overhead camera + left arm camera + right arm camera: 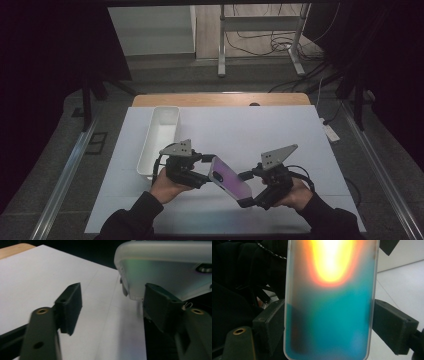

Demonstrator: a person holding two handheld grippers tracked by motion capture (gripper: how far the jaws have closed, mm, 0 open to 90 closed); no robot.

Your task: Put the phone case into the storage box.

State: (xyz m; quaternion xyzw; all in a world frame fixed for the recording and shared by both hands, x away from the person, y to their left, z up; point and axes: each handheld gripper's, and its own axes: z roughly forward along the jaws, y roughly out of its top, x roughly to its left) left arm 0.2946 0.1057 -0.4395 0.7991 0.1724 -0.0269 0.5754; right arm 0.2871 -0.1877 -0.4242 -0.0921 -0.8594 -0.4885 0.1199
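A phone in a frosted clear case is held tilted above the white table sheet, its glossy purple back facing up. My right gripper is shut on its lower end. In the right gripper view the two pads press on the long edges of the phone, which glows orange and teal. My left gripper is at the phone's upper end, by the camera lens. In the left gripper view its jaws stand apart. The phone's corner sits just above the right-hand jaw, and the other jaw is clear of it.
A long white tray stands on the sheet to the left, just beyond my left hand. The table's wooden far edge shows past the sheet. Dark curtains and cables lie beyond the table.
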